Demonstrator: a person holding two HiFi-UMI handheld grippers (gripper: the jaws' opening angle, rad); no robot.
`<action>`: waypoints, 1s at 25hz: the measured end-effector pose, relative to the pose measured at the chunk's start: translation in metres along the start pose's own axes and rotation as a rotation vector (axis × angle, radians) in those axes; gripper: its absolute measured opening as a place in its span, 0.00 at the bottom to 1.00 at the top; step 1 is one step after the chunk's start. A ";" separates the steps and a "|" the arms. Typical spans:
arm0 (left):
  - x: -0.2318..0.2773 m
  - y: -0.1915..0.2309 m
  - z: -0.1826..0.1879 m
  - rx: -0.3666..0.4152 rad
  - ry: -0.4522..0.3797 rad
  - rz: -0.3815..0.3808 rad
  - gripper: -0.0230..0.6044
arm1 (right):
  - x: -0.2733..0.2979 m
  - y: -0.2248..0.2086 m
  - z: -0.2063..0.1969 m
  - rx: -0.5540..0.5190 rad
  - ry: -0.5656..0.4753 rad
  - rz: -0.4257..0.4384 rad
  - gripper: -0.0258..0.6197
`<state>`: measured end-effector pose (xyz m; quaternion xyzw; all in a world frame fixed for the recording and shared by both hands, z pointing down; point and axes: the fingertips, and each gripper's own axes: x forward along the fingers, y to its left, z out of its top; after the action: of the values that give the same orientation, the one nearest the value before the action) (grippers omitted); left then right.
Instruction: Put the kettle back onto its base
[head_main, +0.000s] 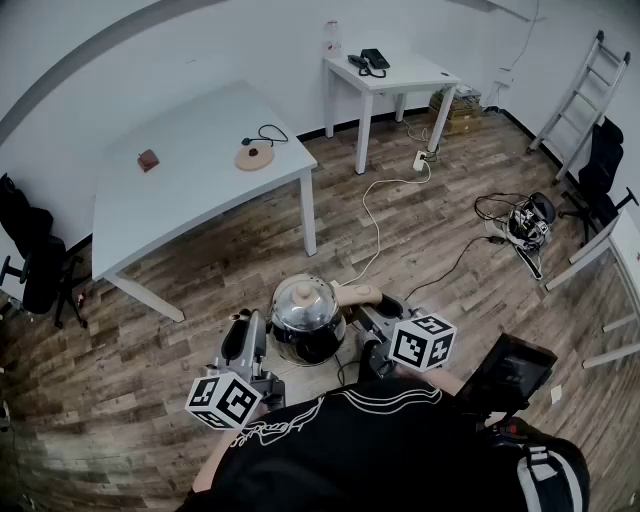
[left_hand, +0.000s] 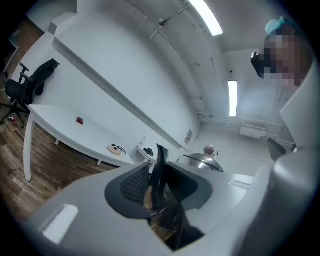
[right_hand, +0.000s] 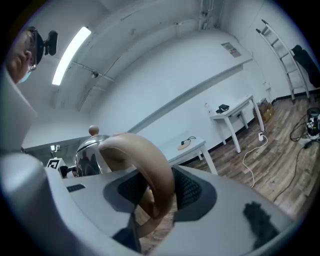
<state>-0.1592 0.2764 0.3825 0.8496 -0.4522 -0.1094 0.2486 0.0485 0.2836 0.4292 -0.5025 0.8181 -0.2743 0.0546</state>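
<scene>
I hold a shiny steel kettle in the air above the wooden floor, between both grippers. My right gripper is shut on its curved tan handle. My left gripper is shut on a thin dark part at the kettle's opposite side, seemingly the spout. The kettle's lid and knob show just past the left jaws. The round tan base lies with its black cord on the large white table, well ahead of the kettle.
A small reddish-brown object lies on the same table. A second white table with a phone stands further back. A white cable and a tangle of gear lie on the floor. Black chairs and a ladder stand at the sides.
</scene>
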 end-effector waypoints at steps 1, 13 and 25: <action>0.006 0.001 -0.004 0.000 0.001 0.004 0.21 | 0.003 -0.007 -0.001 0.006 0.003 0.004 0.28; 0.183 0.016 -0.005 -0.009 0.020 0.070 0.22 | 0.099 -0.145 0.076 0.053 0.042 0.040 0.28; 0.326 0.001 0.028 0.021 -0.069 0.100 0.22 | 0.175 -0.238 0.186 0.006 0.027 0.113 0.28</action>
<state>0.0133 -0.0016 0.3720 0.8242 -0.5034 -0.1213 0.2291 0.2193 -0.0212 0.4247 -0.4516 0.8449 -0.2800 0.0607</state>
